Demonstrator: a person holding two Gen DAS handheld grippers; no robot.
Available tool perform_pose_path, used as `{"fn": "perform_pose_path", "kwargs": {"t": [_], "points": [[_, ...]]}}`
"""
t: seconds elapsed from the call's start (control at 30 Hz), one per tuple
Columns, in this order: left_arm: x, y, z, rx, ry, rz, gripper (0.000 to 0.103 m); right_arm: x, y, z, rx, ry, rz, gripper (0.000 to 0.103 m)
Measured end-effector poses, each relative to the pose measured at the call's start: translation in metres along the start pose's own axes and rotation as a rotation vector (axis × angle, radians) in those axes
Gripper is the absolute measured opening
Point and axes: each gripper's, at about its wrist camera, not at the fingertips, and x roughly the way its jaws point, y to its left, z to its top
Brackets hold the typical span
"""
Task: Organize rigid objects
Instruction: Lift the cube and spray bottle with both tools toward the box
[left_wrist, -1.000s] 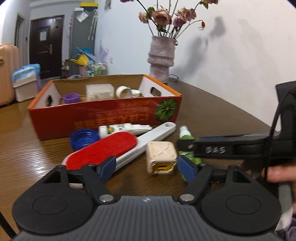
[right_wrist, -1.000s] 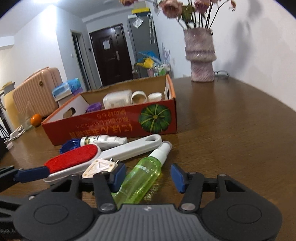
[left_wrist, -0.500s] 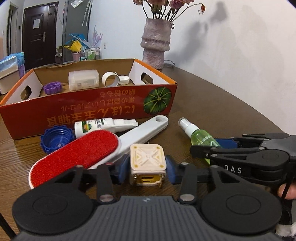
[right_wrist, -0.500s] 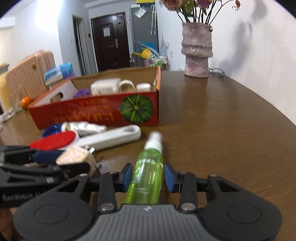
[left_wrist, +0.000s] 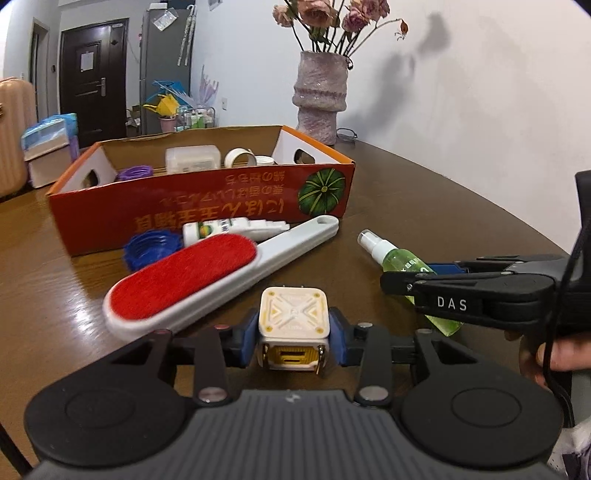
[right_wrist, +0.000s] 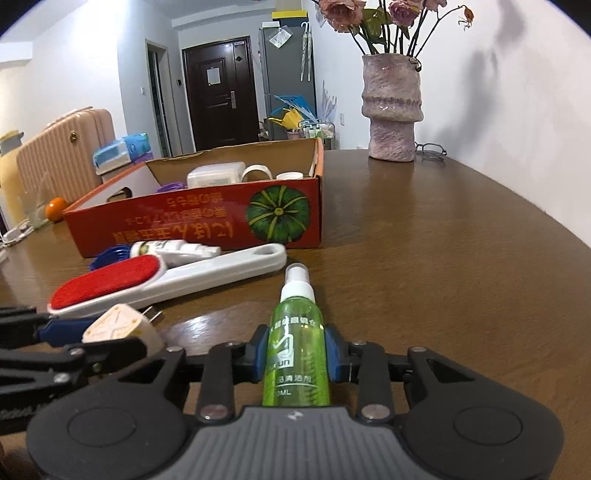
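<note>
My left gripper (left_wrist: 293, 334) has just closed its jaws onto the cream plug adapter (left_wrist: 293, 317); my right gripper (right_wrist: 295, 356) has just closed onto the green spray bottle (right_wrist: 296, 347). Both lie on the table (right_wrist: 443, 258), so I judge lifting is next. Beyond lie the lint brush (left_wrist: 207, 275) and the orange box (left_wrist: 207, 206).

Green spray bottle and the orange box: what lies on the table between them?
In the right wrist view, only the lint brush's white handle crosses between the green spray bottle and the orange box; otherwise the stretch is bare table.
</note>
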Motion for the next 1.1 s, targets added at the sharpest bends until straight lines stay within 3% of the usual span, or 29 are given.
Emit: {"fn": "perform_pose_path", "kwargs": {"t": [0.3,0.47,0.83,1.1], "points": [[-0.061,0.011,-0.017,-0.044,-0.063,0.061,0.039,-0.043,0.024,-0.019,0.003,-0.055,0.060,0.030],[-0.103,0.016,-0.026,-0.058,-0.145,0.128,0.039,-0.081,0.042,-0.028,-0.018,-0.110,0.080,0.030],[-0.187,0.025,-0.049,-0.086,-0.288,0.196,0.039,-0.167,0.071,-0.050,-0.017,-0.244,0.113,0.030],[-0.221,0.027,-0.066,-0.100,-0.315,0.206,0.039,-0.212,0.085,-0.067,-0.024,-0.321,0.107,0.030]]}}
